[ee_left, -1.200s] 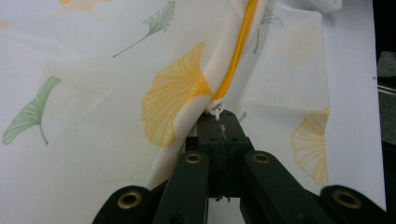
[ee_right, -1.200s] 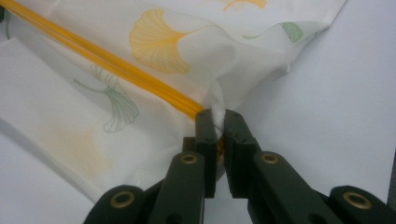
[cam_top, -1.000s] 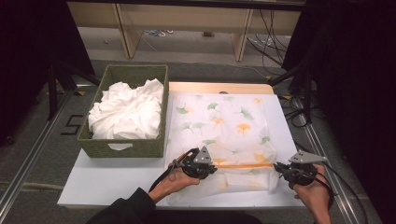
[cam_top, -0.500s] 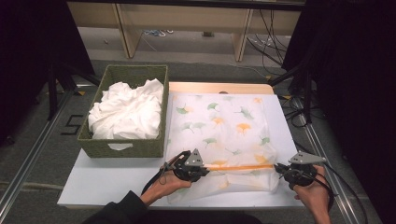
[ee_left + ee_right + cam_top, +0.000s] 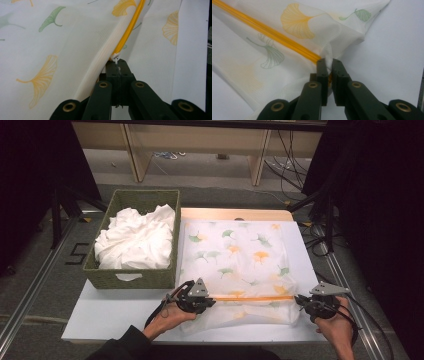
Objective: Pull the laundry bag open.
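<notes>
leaf-print bag (image 5: 235, 265), left gripper (image 5: 209, 301), right gripper (image 5: 298, 300)

My black claws (image 5: 117, 75) sit against a white mesh bag (image 5: 235, 255) — green and orange ginkgo leaves, yellow zipper (image 5: 250, 297) — beside an olive basket (image 5: 131, 279) of white cloth (image 5: 135, 240).

Both grippers are black with brass-coloured rivets; the left gripper (image 5: 192, 296) and right gripper (image 5: 320, 301) carry grey three-cornered plates (black cables trailing), above a dark sleeve (image 5: 125, 347).

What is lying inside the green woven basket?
The green basket holds crumpled white cloth, heaped up to about its rim. Whatever lies beneath that cloth, and the basket's bottom, are covered and cannot be seen.
</notes>
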